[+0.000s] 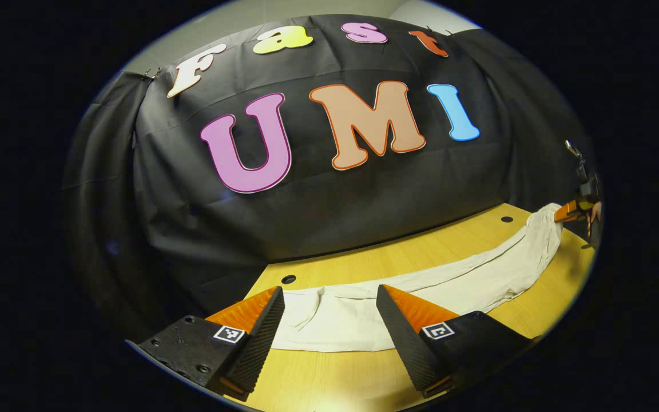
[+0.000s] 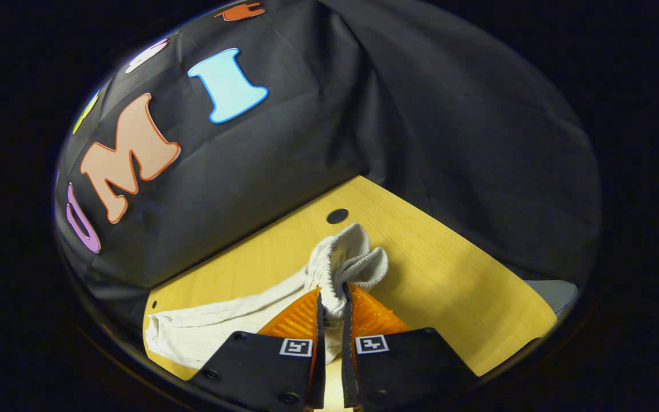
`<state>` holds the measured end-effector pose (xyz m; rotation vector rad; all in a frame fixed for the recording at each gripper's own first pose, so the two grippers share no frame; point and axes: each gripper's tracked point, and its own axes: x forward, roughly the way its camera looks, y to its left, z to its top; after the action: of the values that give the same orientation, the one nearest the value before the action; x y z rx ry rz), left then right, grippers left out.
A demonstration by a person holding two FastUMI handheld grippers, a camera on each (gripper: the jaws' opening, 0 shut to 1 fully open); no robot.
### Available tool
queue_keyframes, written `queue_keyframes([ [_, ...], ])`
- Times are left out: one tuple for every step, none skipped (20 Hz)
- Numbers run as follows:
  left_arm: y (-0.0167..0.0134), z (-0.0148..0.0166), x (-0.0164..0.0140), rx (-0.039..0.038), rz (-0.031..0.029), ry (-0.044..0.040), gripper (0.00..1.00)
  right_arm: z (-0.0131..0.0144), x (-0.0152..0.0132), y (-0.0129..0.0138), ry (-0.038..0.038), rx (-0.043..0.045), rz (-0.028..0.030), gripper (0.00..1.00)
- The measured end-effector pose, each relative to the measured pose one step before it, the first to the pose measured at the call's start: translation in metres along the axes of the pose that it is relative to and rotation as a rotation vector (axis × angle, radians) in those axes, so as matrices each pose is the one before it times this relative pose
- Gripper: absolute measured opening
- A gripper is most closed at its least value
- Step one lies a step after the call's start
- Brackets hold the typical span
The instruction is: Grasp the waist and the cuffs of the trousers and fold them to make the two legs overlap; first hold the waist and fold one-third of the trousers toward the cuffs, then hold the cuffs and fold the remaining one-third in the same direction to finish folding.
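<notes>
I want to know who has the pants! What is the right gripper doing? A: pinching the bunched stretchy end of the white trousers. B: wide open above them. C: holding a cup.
A: in the right gripper view the right gripper has both fingers closed on the gathered waistband of the white trousers.

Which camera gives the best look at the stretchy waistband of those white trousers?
The right gripper view: the waistband sits close, bunched and pinched between the right gripper's jaws. In the left gripper view it is small, far off at the edge.
</notes>
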<state>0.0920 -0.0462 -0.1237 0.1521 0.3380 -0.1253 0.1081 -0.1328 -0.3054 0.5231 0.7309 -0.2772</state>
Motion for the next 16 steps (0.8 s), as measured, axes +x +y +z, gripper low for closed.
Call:
queue_keyframes([
  [0.00429, -0.00210, 0.00263, -0.00299, -0.00447, 0.00500, 0.96, 0.00438, -0.00323, 0.01157, -0.00565, -0.00591, 0.02037, 0.13],
  [0.00417, -0.00230, 0.00075, -0.00423, -0.00402, 0.00192, 0.96, 0.00237, -0.00243, 0.01431, -0.00657, -0.01028, 0.01308, 0.13],
  [0.00513, -0.00119, 0.00263, -0.00305, -0.00299, 0.00112, 0.96, 0.00063, 0.00040, 0.01221, -0.00241, -0.01442, 0.00890, 0.13],
  [0.00529, -0.00238, 0.00210, -0.00096, -0.00105, 0.00255, 0.96, 0.00043, 0.00003, 0.01396, -0.01011, -0.01562, 0.00603, 0.13],
  [0.00627, -0.00141, 0.00225, -0.00028, -0.00093, 0.00263, 0.96, 0.00110, -0.00161, 0.01306, -0.00506, -0.01298, 0.01229, 0.13],
  [0.00556, -0.00216, 0.00325, -0.00243, -0.00046, 0.00175, 0.96, 0.00116, -0.00227, 0.01375, -0.00526, -0.01086, 0.01194, 0.13],
  [0.00583, -0.00216, 0.00115, -0.00390, -0.00036, 0.00146, 0.96, 0.00091, 0.00030, 0.01429, 0.00079, -0.01321, 0.01467, 0.13],
  [0.00606, -0.00319, 0.00149, -0.00364, 0.00122, 0.00270, 0.96, -0.00018, 0.00099, 0.01320, -0.00073, -0.01739, 0.01012, 0.13],
  [0.00670, -0.00209, 0.00161, -0.00502, 0.00275, 0.00229, 0.96, 0.00035, 0.00110, 0.01187, -0.00089, -0.01503, 0.01098, 0.13],
  [0.00564, -0.00377, 0.00188, -0.00675, 0.00158, 0.00313, 0.96, -0.00081, 0.00142, 0.01393, -0.00094, -0.01206, 0.01376, 0.13],
  [0.00586, -0.00324, 0.00182, -0.00700, 0.00156, 0.00550, 0.96, 0.00071, 0.00072, 0.01295, -0.00353, -0.00942, 0.01596, 0.13],
  [0.00503, -0.00263, 0.00097, -0.00571, 0.00124, 0.00447, 0.96, -0.00096, -0.00144, 0.01371, -0.00291, -0.01201, 0.01684, 0.13],
  [0.00477, -0.00241, 0.00101, -0.00480, 0.00075, 0.00298, 0.96, -0.00066, 0.00143, 0.01044, -0.00178, -0.01377, 0.01363, 0.13],
  [0.00425, -0.00302, 0.00163, -0.00354, -0.00023, 0.00154, 0.96, -0.00145, -0.00058, 0.01328, -0.00247, -0.01327, 0.01547, 0.13],
  [0.00458, -0.00167, 0.00081, -0.00333, -0.00151, 0.00141, 0.96, -0.00042, -0.00058, 0.01370, -0.00179, -0.01299, 0.01443, 0.13],
  [0.00367, -0.00165, 0.00201, -0.00188, -0.00281, 0.00161, 0.96, -0.00130, 0.00119, 0.01322, -0.00201, -0.01407, 0.01098, 0.13],
])
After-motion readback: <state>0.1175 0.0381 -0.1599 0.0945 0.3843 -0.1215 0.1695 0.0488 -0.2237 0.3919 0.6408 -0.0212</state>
